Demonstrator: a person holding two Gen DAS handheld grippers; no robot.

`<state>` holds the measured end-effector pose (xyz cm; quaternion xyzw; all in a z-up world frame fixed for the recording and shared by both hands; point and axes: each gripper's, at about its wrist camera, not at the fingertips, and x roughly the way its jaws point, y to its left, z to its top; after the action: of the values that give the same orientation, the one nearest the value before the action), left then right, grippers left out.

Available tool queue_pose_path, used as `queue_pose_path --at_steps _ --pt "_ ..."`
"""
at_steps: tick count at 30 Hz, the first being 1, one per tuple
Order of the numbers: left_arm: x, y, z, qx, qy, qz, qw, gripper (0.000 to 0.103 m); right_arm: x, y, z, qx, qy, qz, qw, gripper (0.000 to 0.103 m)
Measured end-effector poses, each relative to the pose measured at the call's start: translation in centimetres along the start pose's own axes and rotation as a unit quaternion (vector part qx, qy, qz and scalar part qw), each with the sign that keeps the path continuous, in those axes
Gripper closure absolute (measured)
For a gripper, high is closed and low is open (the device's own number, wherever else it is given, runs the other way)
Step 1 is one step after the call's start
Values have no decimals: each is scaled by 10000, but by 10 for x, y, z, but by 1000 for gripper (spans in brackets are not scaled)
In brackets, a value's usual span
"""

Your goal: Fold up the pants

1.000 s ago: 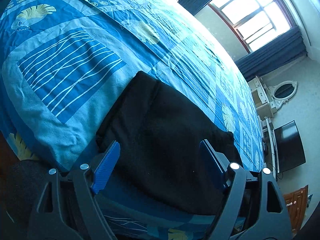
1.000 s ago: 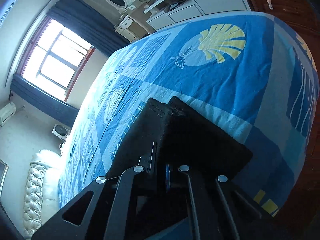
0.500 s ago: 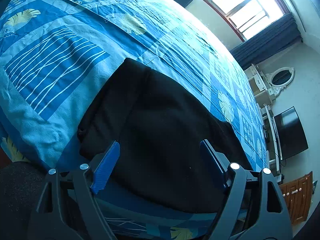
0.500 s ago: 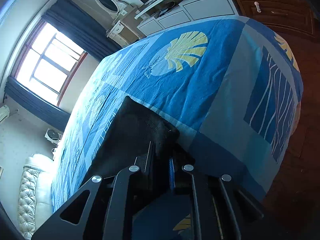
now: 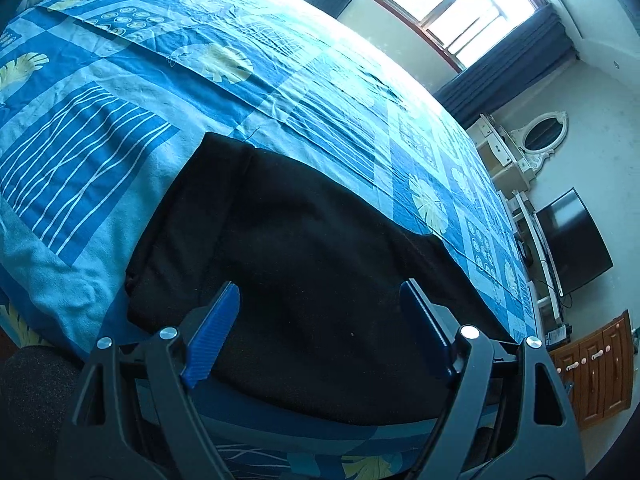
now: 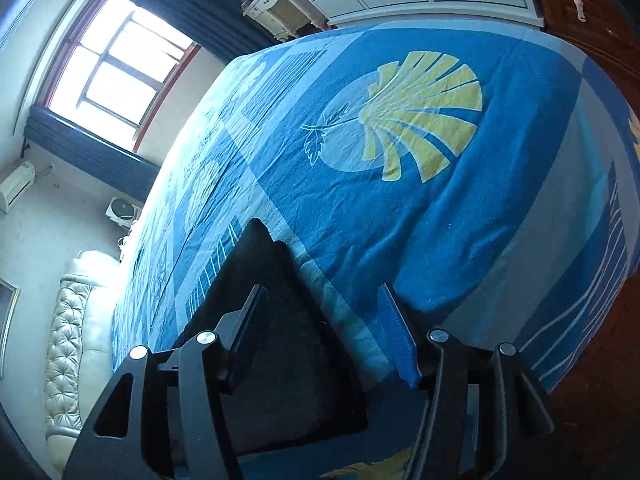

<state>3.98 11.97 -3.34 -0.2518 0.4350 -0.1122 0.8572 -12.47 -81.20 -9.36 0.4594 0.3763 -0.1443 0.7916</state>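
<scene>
Left wrist view: pants lie folded on bed, centre-low in frame; left hand-held gripper wide open above them, holding nothing. Right wrist view: right hand-held gripper just opened, empty, over pants' edge, lower left.

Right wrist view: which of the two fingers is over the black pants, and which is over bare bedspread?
The left-hand finger in that view sits over the folded black pants. The blue-padded right-hand finger is over the blue bedspread, past the pants' edge.
</scene>
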Motion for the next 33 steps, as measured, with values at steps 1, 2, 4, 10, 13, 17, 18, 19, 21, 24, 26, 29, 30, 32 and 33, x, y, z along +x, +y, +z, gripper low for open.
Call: queue_pose_path --at_steps 1,2,4,10,13,17,18,19,21,24,26,29,30,32,33 --pt "-1 -5 1 114 -20 -8 9999 18 5 0 2 15 155 156 9998 44" --pt "-1 -8 1 219 -41 12 9998 15 11 0 2 53 394 400 9984 44" --pt "2 -13 2 349 -30 65 9994 15 27 8 -3 -5 960 718 9928 44" --pt "17 -5 3 122 181 -47 9998 15 35 37 -14 -497 1236 219 9908 58" --pt "22 4 0 -61 292 -78 9995 15 42 55 -27 -749 1457 102 9864 77" --pt "28 12 -2 -92 486 17 9988 15 34 83 -36 -785 1239 276 9888 79" --pt "28 13 -3 -89 516 15 9986 15 28 91 -36 -768 1146 435 9895 79" --pt "28 14 -4 -74 537 2 9985 15 22 102 -38 -765 1050 599 9897 79" --pt "27 14 -7 -21 567 -6 9984 15 8 126 -40 -814 903 946 9881 79" --pt "26 12 -9 83 603 29 9981 15 -12 169 -45 -969 760 1437 9819 79" --pt "26 10 -11 109 611 49 9981 15 -19 202 -53 -1131 713 1692 9765 79" --pt "29 9 -13 60 677 57 9977 14 -26 249 -67 -1475 744 1914 9675 79" --pt "29 7 -13 57 694 77 9975 14 -25 266 -74 -1583 771 2002 9638 79" --pt "31 3 -15 152 738 154 9970 14 -19 292 -89 -1783 876 2141 9564 79" --pt "31 -1 -17 245 752 188 9967 14 -14 304 -97 -1860 940 2183 9534 79"
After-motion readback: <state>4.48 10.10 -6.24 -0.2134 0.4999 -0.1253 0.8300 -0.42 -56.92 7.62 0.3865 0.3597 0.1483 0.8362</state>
